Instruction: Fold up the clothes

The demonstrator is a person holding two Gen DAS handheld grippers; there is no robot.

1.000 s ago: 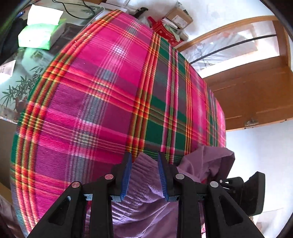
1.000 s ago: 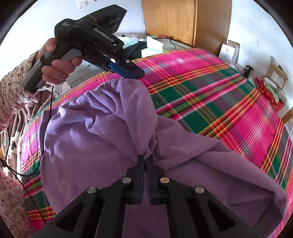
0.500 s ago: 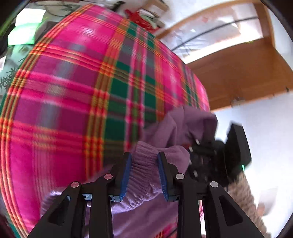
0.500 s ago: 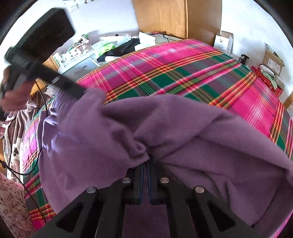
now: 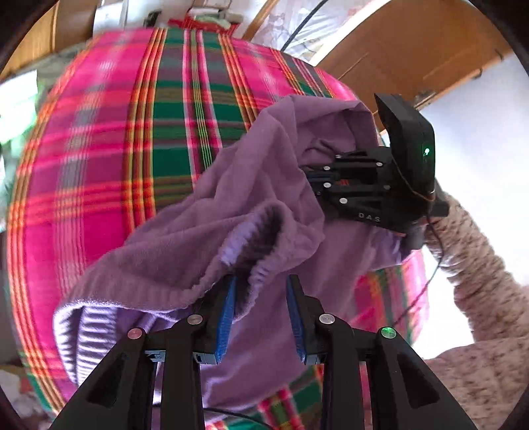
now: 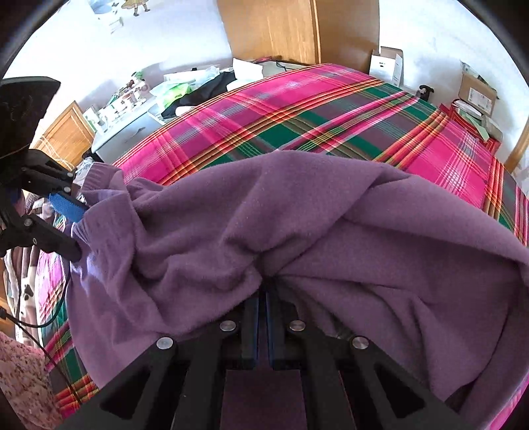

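Note:
A purple sweater [image 6: 297,215] hangs bunched above the pink and green plaid bedspread [image 6: 330,115], held up between both grippers. My right gripper [image 6: 263,297] is shut on a pinched fold in the sweater's middle. In the left wrist view the sweater's ribbed hem [image 5: 261,274] sits between the blue pads of my left gripper [image 5: 261,314]. Those jaws are opening slightly, with the hem still caught between them. The right gripper [image 5: 312,180] shows there at the right, its tips buried in the purple cloth [image 5: 198,238]. The left gripper [image 6: 71,228] appears at the left edge of the right wrist view.
A person's speckled knit sleeve [image 5: 469,258] holds the right gripper. A cluttered side table [image 6: 139,109] stands beyond the bed's far left. Cardboard boxes [image 6: 476,92] line the wall at right. A wooden door [image 6: 271,29] is behind the bed.
My left gripper has swung sideways and rolled with the hem, drawing the sweater into a raised span. The right gripper comes nearer in the left view. My right gripper stays shut, almost still.

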